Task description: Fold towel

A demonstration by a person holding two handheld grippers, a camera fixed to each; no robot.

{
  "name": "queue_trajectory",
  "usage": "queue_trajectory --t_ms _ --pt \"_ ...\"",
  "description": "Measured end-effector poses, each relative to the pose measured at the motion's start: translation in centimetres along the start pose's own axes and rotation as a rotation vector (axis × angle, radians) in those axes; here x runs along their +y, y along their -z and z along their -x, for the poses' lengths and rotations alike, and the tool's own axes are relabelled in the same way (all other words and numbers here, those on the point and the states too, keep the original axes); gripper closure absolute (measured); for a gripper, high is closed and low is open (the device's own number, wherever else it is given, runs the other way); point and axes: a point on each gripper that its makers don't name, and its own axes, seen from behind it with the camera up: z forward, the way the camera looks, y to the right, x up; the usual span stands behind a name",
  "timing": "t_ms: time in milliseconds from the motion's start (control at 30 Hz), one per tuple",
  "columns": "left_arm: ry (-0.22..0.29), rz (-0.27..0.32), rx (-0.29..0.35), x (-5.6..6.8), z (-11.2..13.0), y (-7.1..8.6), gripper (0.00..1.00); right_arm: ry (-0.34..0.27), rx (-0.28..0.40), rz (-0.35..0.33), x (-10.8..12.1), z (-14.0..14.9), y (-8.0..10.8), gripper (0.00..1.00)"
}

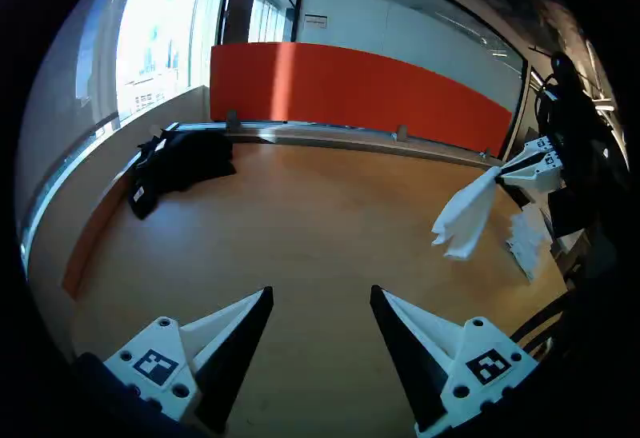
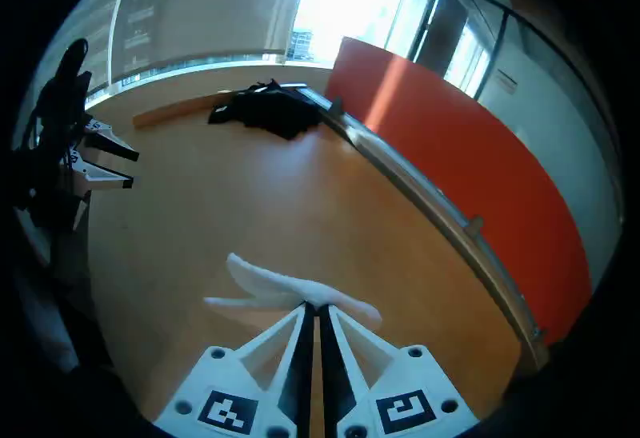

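**Left gripper view.** The left tongs (image 1: 321,290) stand released at 6 o'clock, their two black-faced white fingers wide apart and gripping nothing, above a light brown wooden desk (image 1: 320,214). At 3 o'clock the right tongs (image 1: 504,173) are clenched on one end of a white cloth towel (image 1: 462,218), which hangs from the fingertips in a loose, tapering fold; whether its lower end touches the desk cannot be told. Just beyond the towel, toward 4 o'clock, a second white textured cloth (image 1: 528,244) lies near the desk's edge. At 10 o'clock a black fabric bundle (image 1: 180,165) rests in the far corner of the desk, beside a bright window (image 1: 152,46). An orange-red partition panel (image 1: 360,90) runs along the far edge from 11 to 2 o'clock. **Right gripper view.** The right tongs, at 6 o'clock with fingers drawn almost together, grasp the towel (image 2: 296,290), whose white folds spread to either side of the fingertips. The left tongs (image 2: 134,170) appear at 9 o'clock, fingers parted, well apart from the towel. The black fabric bundle lies at 12 o'clock, and the partition panel runs from 1 to 4 o'clock.
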Motion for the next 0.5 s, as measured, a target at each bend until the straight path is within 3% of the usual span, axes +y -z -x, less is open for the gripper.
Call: queue_trajectory --t_ms 500 --pt "-0.011 0.003 -0.006 0.7 -0.8 -0.7 0.10 -0.070 -0.004 0.074 7.3 3.8 4.5 0.95"
